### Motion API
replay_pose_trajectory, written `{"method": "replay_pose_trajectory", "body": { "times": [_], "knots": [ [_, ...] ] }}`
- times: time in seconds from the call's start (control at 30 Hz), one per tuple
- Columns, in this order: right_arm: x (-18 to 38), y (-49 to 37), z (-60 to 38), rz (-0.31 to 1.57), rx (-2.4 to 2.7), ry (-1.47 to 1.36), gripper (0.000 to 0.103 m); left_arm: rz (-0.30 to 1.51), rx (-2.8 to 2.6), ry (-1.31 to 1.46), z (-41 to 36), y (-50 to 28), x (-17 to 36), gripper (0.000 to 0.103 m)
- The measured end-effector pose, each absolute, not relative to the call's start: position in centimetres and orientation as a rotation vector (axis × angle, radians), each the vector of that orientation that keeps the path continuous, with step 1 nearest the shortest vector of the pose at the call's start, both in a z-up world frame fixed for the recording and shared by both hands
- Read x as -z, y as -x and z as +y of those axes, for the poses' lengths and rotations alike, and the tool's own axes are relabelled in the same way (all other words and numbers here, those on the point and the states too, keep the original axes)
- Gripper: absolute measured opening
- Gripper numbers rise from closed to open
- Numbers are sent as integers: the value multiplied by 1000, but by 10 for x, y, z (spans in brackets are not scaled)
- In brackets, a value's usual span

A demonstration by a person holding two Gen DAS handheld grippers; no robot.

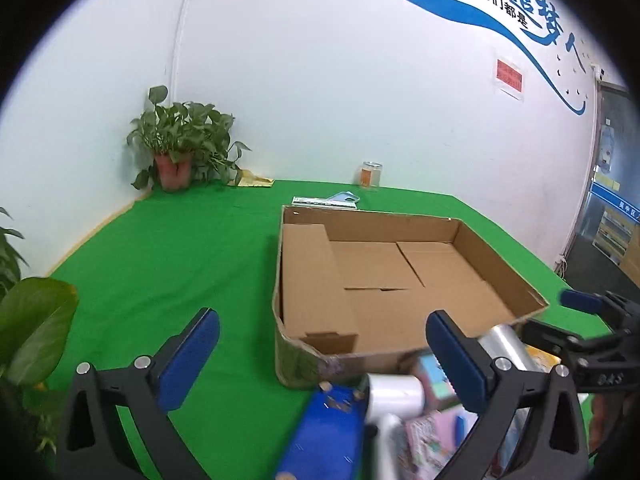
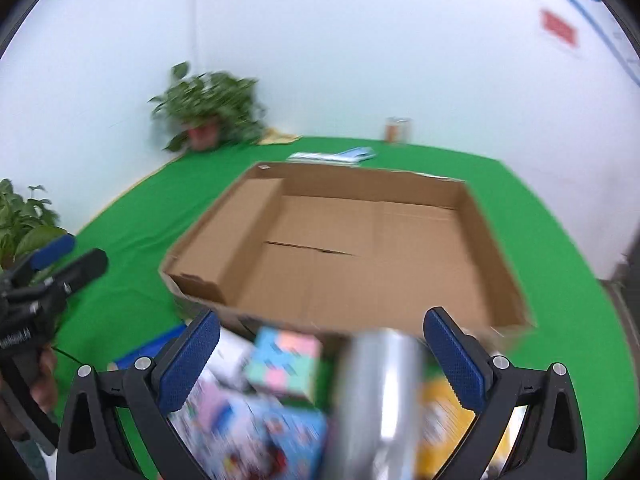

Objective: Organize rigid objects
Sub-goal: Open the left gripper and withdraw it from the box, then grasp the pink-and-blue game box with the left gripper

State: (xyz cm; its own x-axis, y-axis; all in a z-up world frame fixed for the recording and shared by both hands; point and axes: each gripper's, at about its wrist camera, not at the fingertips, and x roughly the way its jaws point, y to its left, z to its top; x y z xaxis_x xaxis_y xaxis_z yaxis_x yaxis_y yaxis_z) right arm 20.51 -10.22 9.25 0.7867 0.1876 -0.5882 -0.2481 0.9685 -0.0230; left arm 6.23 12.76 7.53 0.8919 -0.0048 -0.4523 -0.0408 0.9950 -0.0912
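**Cardboard box empty, both grippers wide open**

Cardboard box (image 1: 400, 276) sat ahead of both sets of fingers on the green tabletop (image 1: 180, 240), nothing inside. Left gripper (image 1: 322, 344) was spread wide, holding nothing. Right gripper (image 2: 322, 344) was the same, jaws wide, pads clear. Film roll (image 2: 380, 392) and colourful boxes (image 2: 284, 360) lay blurred below, between the right fingers, in front of the box's near wall.
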Motion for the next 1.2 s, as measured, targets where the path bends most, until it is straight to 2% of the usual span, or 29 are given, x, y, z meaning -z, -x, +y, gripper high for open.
{"method": "replay_pose_trajectory", "body": {
  "times": [0.37, 0.77, 0.8, 0.83, 0.87, 0.9, 0.93, 0.97, 1.0, 1.03, 1.07, 1.2],
  "knots": [
    [-80, -75, -185, 611, -194, 96, 103, 513, 117, 49, 77, 1, -110, 103],
    [-52, -39, -214, 635, -218, 76, 101, 584, 32, 76, 33, 11, -61, 102],
    [-50, -40, -214, 640, -248, 70, 98, 606, 38, 72, 33, 10, -58, 100],
    [-50, -44, -212, 645, -281, 62, 89, 630, 52, 70, 32, 8, -55, 85],
    [-48, -43, -212, 651, -328, 48, 88, 666, 74, 72, 32, 6, -50, 68],
    [-45, -41, -212, 652, -375, 31, 88, 692, 88, 82, 34, 4, -47, 66],
    [-42, -39, -211, 652, -409, 19, 91, 709, 99, 99, 36, 2, -43, 66],
    [-37, -38, -210, 657, -453, 3, 99, 717, 108, 129, 40, 1, -38, 68],
    [-32, -37, -208, 670, -488, -9, 103, 731, 110, 153, 45, 0, -34, 70],
    [-24, -37, -204, 698, -542, -27, 102, 754, 104, 170, 48, -3, -27, 78],
    [-19, -37, -202, 721, -575, -36, 103, 774, 97, 183, 51, -4, -21, 82],
    [3, -38, -186, 793, -641, -32, 102, 873, 137, 264, 60, -11, 8, 82]
  ]
}}
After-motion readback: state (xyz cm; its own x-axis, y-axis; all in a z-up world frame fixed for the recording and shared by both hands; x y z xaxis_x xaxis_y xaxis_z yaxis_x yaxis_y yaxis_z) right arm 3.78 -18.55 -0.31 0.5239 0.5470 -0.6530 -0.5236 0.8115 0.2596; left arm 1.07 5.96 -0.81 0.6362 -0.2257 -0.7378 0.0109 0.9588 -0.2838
